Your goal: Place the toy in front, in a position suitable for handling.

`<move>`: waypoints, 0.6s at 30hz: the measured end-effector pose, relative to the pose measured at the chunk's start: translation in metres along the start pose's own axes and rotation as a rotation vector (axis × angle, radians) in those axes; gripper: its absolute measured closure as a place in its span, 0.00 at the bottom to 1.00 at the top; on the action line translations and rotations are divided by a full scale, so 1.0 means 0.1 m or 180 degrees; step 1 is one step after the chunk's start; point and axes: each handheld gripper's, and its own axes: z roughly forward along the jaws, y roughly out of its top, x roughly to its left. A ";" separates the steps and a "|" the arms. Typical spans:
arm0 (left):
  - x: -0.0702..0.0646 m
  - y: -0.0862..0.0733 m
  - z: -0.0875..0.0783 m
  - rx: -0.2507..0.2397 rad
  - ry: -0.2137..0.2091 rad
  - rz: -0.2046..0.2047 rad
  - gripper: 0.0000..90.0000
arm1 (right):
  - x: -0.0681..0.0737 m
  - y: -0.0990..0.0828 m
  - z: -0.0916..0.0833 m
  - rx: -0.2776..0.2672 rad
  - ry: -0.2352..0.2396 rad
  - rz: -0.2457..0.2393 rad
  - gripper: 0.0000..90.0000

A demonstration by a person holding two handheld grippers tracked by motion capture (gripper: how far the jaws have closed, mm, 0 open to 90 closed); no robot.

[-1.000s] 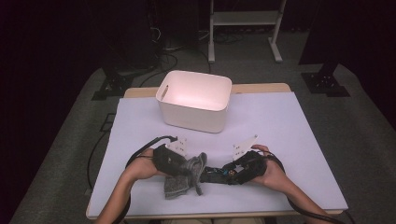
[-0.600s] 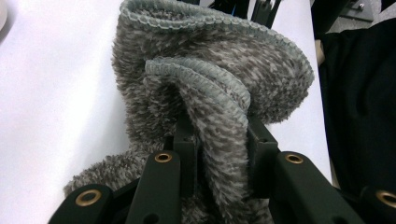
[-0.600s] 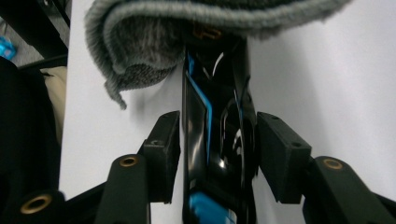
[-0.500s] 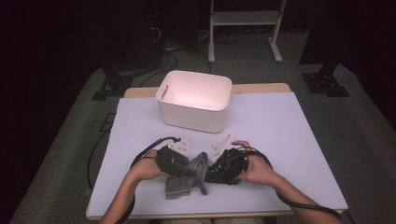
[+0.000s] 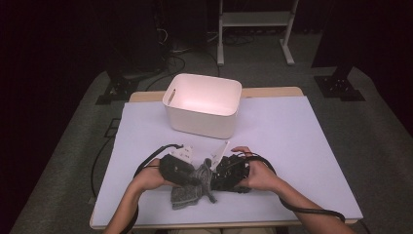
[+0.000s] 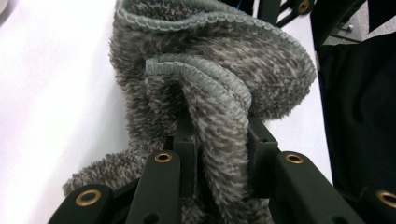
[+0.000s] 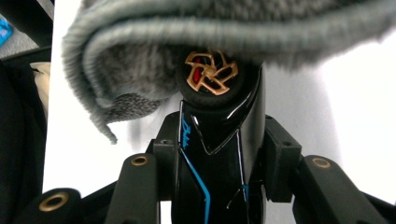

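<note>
We work at a counter (image 5: pixel 311 146) covered in pale lilac sheet, with a white rectangular plastic bin (image 5: pixel 203 103) standing empty towards its far edge, well apart from our hands. Near the front edge lies the grey fleecy knitted cloth (image 5: pixel 192 187), bunched between our two tools.

Our left hand-held gripper (image 5: pixel 195 179) is clamped on a fold of that cloth; in the left gripper view the hemmed ridge of the fabric (image 6: pixel 219 116) rises straight out from between the jaws, and the rest slumps onto the counter. Our right hand-held gripper (image 5: pixel 214 178) has just been closing its jaws, and in the right gripper view they press on a glossy black toy car with blue lines and a gold-spoked wheel (image 7: pixel 212 135), whose nose is tucked under the cloth's edge (image 7: pixel 140 51).

What could go wrong, as we judge it: the car's shell is smooth and tapered, so it may squirt out or twist if we rub or push hard. The cloth is held by one fold only, so a tug could pull it free or drag it off the car. With both tools almost touching, we could also knock jaw against jaw, or catch the loose pile on the wheel.
</note>
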 end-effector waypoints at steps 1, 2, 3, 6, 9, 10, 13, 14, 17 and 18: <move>0.00 -0.01 0.00 -0.0011 -0.0004 -0.0033 0.79 | -0.01 -0.01 0.00 -0.0038 0.0001 -0.0008 0.62; 0.00 -0.03 0.00 -0.0008 0.0007 -0.0042 0.79 | -0.01 -0.02 -0.02 -0.0056 0.0002 0.0011 0.62; 0.00 -0.04 -0.01 -0.0020 0.0009 -0.0047 0.79 | -0.02 -0.04 -0.04 -0.0102 0.0014 0.0039 0.62; 0.00 -0.01 -0.04 -0.0082 0.0008 -0.0024 0.79 | -0.04 -0.07 -0.08 -0.0284 0.0042 0.0100 0.62; -0.02 0.08 -0.12 -0.0070 0.0069 0.0057 0.79 | -0.04 -0.05 -0.11 -0.0436 0.0060 0.0134 0.63; -0.03 0.11 -0.16 -0.0040 0.0106 0.0091 0.79 | -0.04 -0.04 -0.12 -0.0491 0.0044 0.0122 0.62; -0.05 0.17 -0.30 -0.0034 0.0198 0.0123 0.79 | -0.05 0.01 -0.15 -0.0663 -0.0012 0.0125 0.62; -0.04 0.18 -0.34 -0.0028 0.0221 0.0134 0.79 | -0.06 0.03 -0.16 -0.0730 -0.0007 0.0135 0.62; -0.06 0.19 -0.44 -0.0044 0.0275 0.0118 0.79 | -0.08 0.07 -0.17 -0.0894 0.0005 0.0151 0.62; -0.06 0.19 -0.45 -0.0028 0.0279 0.0120 0.79 | -0.09 0.07 -0.17 -0.0928 0.0022 0.0155 0.62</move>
